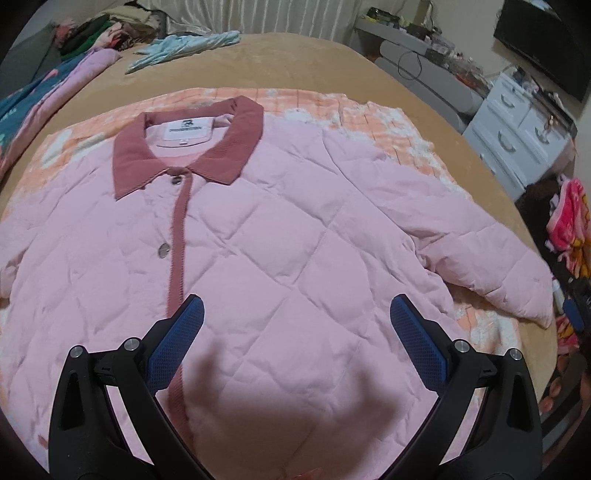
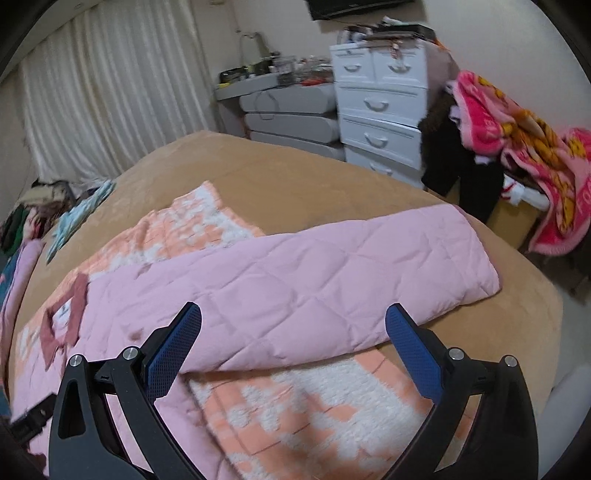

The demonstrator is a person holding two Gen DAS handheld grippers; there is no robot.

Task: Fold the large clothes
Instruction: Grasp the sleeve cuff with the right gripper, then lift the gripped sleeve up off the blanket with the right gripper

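A pink quilted jacket (image 1: 280,236) with a dark rose collar (image 1: 184,147) lies buttoned and face up on the bed, its right-hand sleeve (image 1: 480,254) spread outward. My left gripper (image 1: 297,314) is open and empty, hovering over the jacket's lower front beside the button placket. In the right wrist view the same jacket (image 2: 258,302) shows from the side, its sleeve (image 2: 388,258) stretched across. My right gripper (image 2: 293,325) is open and empty, just above the sleeve's underside near the armpit.
An orange and white blanket (image 2: 295,406) lies under the jacket on the tan bedspread (image 1: 314,62). Piled clothes (image 1: 92,33) and a light blue garment (image 1: 184,48) sit at the bed's far left. White drawers (image 2: 380,107) and pink towels (image 2: 517,147) stand right of the bed.
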